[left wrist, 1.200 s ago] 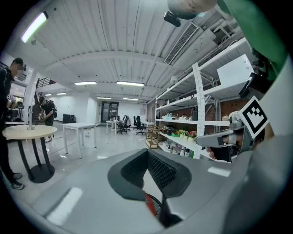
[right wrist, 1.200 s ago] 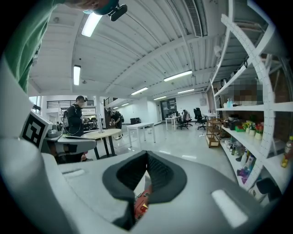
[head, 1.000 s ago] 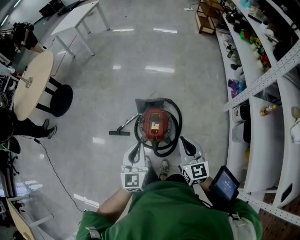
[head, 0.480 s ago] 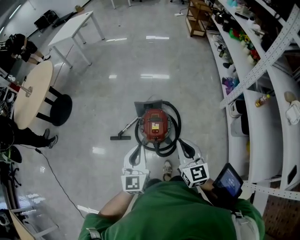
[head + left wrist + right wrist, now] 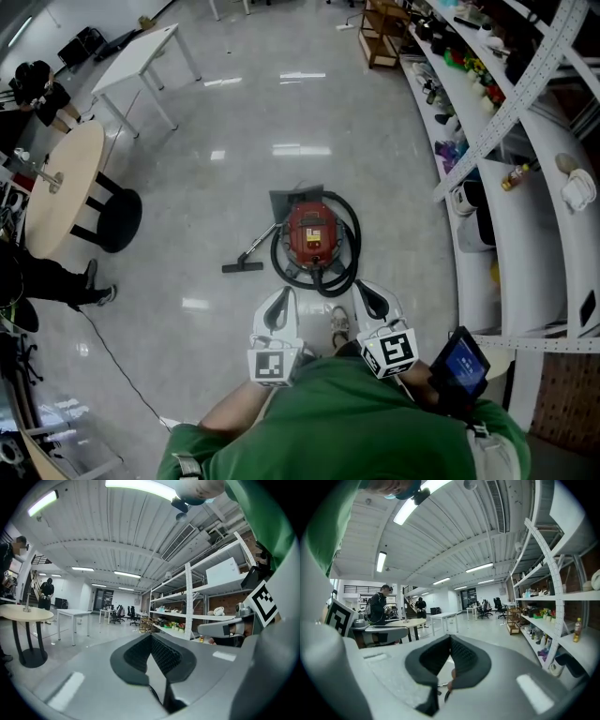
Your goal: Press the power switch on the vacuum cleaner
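Left gripper and right gripper: on each, the dark ribbed pads are pressed together along a single seam, with nothing between them. Both gripper views look out level across the room rather than down, so neither shows the task's thing. In the head view the two grippers are held close to the person's body, side by side and well above the floor.

The vacuum cleaner is a red canister standing upright on the floor just ahead of the person's shoe, forward of both grippers and roughly between them. A black hose loops around its body, and a wand runs out to a floor nozzle at its left. A pale patch shows on the top face; the power switch itself is too small to pick out.

Handling, as a judgement: the shell looks like rigid moulded plastic, steady under a downward load but liable to roll or slide on the glossy floor if pushed sideways. No grasp is needed; a closed gripper tip can press straight down on the top face, clear of the springy hose.

Shelving stands at the right, a round desk well apart at the left.
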